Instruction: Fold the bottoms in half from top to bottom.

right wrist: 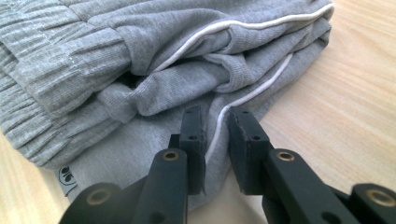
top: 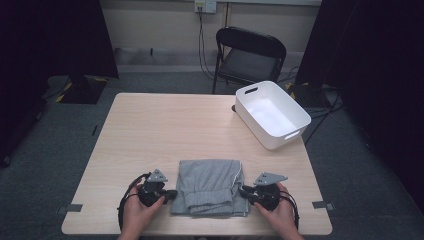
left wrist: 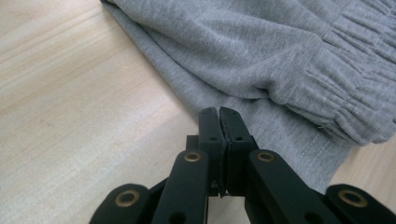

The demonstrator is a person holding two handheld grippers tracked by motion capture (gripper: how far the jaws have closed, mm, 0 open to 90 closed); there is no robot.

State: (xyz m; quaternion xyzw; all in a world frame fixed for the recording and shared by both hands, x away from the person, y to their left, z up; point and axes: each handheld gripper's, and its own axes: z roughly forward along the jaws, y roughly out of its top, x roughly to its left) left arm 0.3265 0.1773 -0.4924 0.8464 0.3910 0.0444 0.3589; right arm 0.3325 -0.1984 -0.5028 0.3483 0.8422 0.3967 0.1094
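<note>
A: From the high view, how is the folded grey garment (top: 210, 186) placed?

B: It is laid at the table's (top: 150, 130) near edge, flanked by the left gripper (top: 170, 194) and right gripper (top: 243, 190), presumably for a two-sided lift toward the white bin (top: 295, 117).

A: And the left gripper view?

B: The jaws are seen shut together at the garment's (left wrist: 261, 51) hem, no cloth visibly pinched.

A: The right gripper view?

B: The jaws are held slightly apart, astride the white-piped edge (right wrist: 243, 100), not yet clamped.

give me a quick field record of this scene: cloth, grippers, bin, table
cloth: folded grey garment with white piping, near the table's front edge
left hand-held gripper: jaws shut, tips at the garment's edge; a pinch on fabric cannot be told
right hand-held gripper: jaws apart, over the garment's hem, piping between them
bin: white tub, empty, at the far right corner
table: light wood
</note>
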